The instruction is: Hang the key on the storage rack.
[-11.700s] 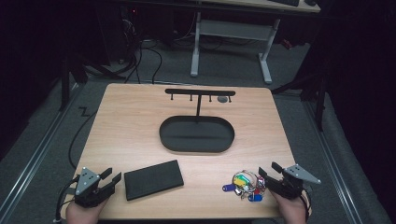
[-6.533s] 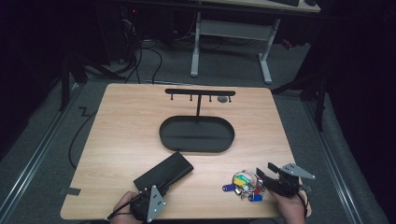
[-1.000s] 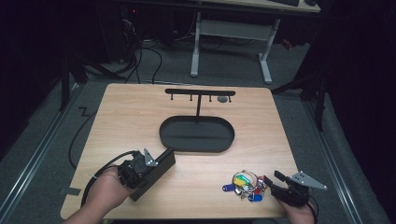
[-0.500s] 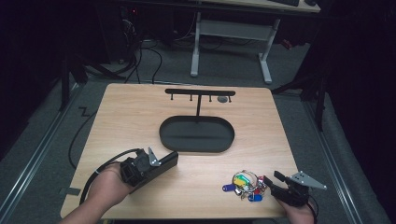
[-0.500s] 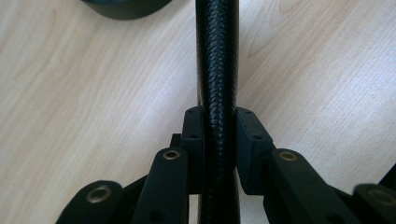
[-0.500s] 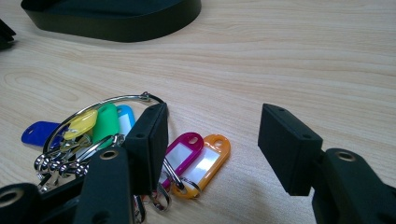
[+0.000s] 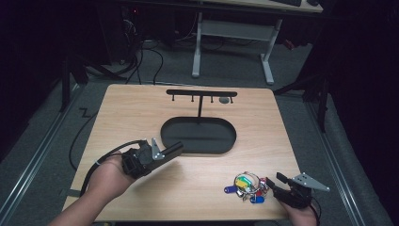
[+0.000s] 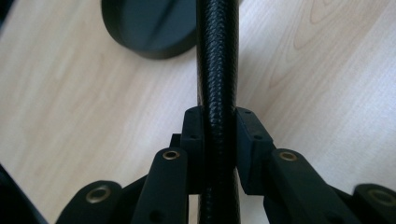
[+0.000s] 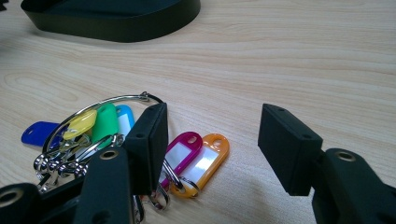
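L gripper was clamped edge-on round the black textured case, held just above the table beside the oval tray; it looked light, stiff, grippy, so a mid-edge pinch suited, while R gripper sat wide open, empty, by the keys.

I am holding my left tool out ahead of my left hand, my forearm coming up at a slant and the jaws aiming forward and to my right. Its jaws are pressing tight from both sides on something thin and black, as the left gripper view shows. My right hand is sitting low and close to me, gripping my right tool, which is pointing to my left with its jaws standing wide apart and closing on nothing.
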Available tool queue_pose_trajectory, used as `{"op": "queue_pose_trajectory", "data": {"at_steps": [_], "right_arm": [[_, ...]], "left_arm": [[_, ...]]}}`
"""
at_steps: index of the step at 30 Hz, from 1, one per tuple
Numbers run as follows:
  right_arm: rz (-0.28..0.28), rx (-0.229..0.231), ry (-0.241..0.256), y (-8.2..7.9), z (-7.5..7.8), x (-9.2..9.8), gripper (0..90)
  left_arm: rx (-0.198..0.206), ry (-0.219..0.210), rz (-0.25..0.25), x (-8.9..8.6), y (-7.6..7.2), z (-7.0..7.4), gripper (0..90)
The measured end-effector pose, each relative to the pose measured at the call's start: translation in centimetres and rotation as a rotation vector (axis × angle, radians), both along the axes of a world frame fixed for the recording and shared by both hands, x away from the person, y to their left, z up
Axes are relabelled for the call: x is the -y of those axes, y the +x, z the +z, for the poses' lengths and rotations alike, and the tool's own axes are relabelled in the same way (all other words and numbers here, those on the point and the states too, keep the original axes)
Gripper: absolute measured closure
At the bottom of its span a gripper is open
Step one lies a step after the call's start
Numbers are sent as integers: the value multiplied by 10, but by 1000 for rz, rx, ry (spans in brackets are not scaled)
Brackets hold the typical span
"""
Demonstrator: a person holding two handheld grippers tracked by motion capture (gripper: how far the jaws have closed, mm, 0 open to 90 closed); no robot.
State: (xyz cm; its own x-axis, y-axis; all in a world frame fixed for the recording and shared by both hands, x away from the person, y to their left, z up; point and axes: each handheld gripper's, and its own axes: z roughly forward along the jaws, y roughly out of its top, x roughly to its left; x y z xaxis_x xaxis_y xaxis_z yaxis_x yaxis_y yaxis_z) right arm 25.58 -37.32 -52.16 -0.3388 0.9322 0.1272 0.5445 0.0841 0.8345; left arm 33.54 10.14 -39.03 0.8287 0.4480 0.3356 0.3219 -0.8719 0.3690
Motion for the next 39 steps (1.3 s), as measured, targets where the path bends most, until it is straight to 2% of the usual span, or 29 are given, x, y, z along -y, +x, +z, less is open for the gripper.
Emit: {"op": "queue_pose_trajectory", "data": {"at_steps": [6, 10, 18, 21, 30, 36, 39], "right_arm": [[4, 5, -2, 1, 1, 0, 432], [6, 4, -3, 1, 0, -1, 432], [6, 7, 2, 1, 1, 0, 433], [9, 5, 4, 2, 1, -1, 433], [11, 3, 8, 4, 0, -2, 433], [9, 4, 11, 4, 1, -1, 433], [8, 2, 12, 4, 0, -1, 432]], "left_arm": [[42, 8, -39, 14, 0, 6, 756], [54, 2, -69, 22, 2, 9, 756], [90, 29, -124, 39, 8, 11, 755], [117, 32, -152, 44, 13, 10, 755], [146, 26, -183, 60, 27, 9, 755], [177, 38, -215, 73, 35, 9, 755], [207, 49, -231, 78, 39, 9, 755]]}}
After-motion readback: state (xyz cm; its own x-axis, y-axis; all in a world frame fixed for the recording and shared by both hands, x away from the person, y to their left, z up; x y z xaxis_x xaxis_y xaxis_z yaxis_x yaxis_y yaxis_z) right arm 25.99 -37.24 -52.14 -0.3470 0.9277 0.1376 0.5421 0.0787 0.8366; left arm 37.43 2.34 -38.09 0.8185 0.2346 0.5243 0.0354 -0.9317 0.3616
